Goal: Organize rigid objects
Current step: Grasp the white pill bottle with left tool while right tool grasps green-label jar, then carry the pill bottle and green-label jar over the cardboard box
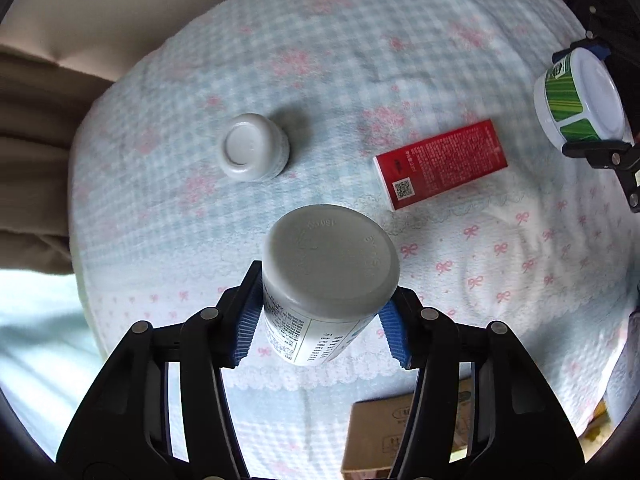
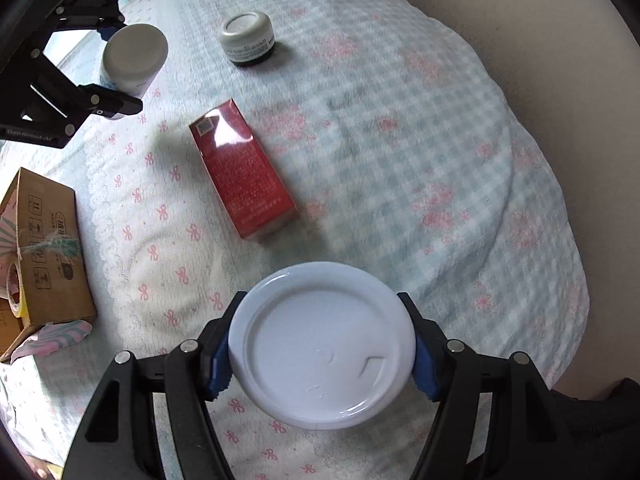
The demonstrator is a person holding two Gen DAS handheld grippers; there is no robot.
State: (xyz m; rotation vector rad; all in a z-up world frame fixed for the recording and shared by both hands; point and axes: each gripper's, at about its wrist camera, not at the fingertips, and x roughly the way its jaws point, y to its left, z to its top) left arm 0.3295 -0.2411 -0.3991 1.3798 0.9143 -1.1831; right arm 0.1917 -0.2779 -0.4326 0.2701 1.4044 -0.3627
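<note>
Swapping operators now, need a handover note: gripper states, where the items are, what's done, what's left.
Left gripper: shut on the white bottle, held above the cloth.
Right gripper: shut on the green-striped tub, white lid facing the camera, also lifted.
On the checked cloth: the red box lies flat near the middle; the small white-capped jar stands upright beyond it, apart from the box.
A cardboard box sits at the cloth's edge on the left gripper's side.
Done: both containers picked up.
Left: set both down in their places, then probably the red box and small jar. Target spot isn't visible.

Red box (image 2: 243,174) lies flat; small jar (image 2: 247,38) (white-lidded) stands upright nearby.
</note>
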